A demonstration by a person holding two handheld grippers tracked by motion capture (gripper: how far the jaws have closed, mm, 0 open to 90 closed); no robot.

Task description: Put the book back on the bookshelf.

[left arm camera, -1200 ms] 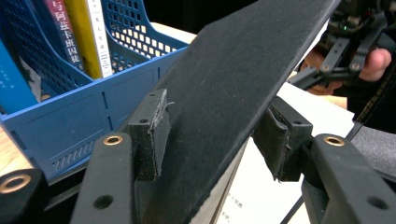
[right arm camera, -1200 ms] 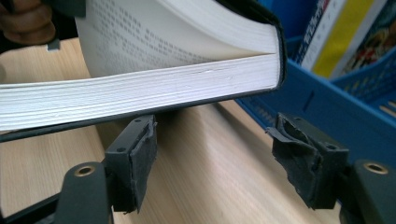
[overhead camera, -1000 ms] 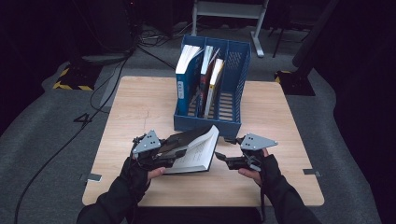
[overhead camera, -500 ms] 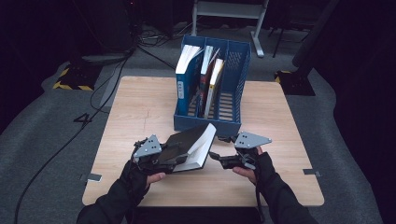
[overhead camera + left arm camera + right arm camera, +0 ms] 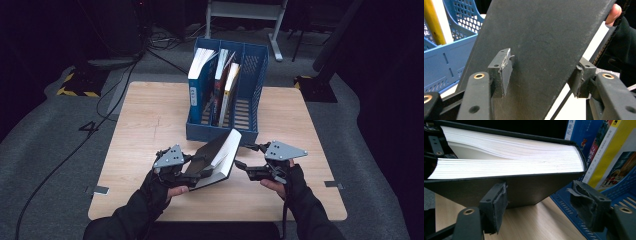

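Note:
A thick book (image 5: pixel 216 154) with black covers and white page edges is held tilted above the table's front, its free edge raised toward the blue rack. My left gripper (image 5: pixel 197 171) is shut on it at its lower left end. In the left gripper view the pads (image 5: pixel 505 75) bear on the black cover (image 5: pixel 544 45), with my left gripper (image 5: pixel 541 75) spanning it. My right gripper (image 5: pixel 243 155) stands open just right of the book. In the right gripper view the book (image 5: pixel 506 167) lies beyond my right gripper (image 5: pixel 541 205), whose pads do not press on it.
A blue file rack (image 5: pixel 254 65) stands at the table's middle back and holds several upright books (image 5: pixel 202 75); its front wall (image 5: pixel 564 202) is close behind the held book. Bare wooden table (image 5: pixel 150 115) lies to the left and right. Cables run over the floor beyond.
The book has tipped up steeper, its free edge lifting toward the rack as my left hand shifted. My right gripper has risen a little beside it.

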